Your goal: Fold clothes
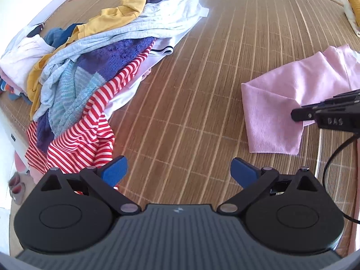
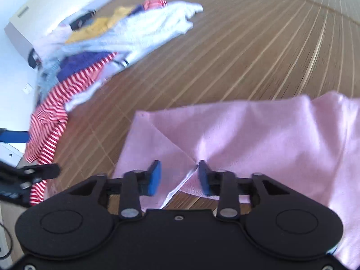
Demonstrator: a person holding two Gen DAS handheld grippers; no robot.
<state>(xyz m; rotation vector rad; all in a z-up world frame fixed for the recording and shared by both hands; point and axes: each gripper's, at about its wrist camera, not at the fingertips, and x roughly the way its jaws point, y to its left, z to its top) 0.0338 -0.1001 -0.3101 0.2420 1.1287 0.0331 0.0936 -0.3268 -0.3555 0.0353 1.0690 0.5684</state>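
Observation:
A pink garment (image 1: 281, 103) lies partly folded on the bamboo mat (image 1: 202, 78), at the right of the left wrist view. In the right wrist view it fills the lower right (image 2: 258, 135). My right gripper (image 2: 178, 175) hovers low over its near folded edge, which runs between the blue pads (image 2: 155, 177). The pads stand apart and do not press on the cloth. From the side, its black tip (image 1: 301, 114) sits at the garment's edge. My left gripper (image 1: 178, 171) is wide open above bare mat and holds nothing.
A heap of unfolded clothes (image 1: 90, 67) covers the left of the mat, with a red-striped top (image 1: 78, 139) nearest my left gripper. Bare mat separates it from the pink garment. A yellow item (image 1: 354, 2) lies far right. Slippers (image 1: 16, 186) sit off the mat's left edge.

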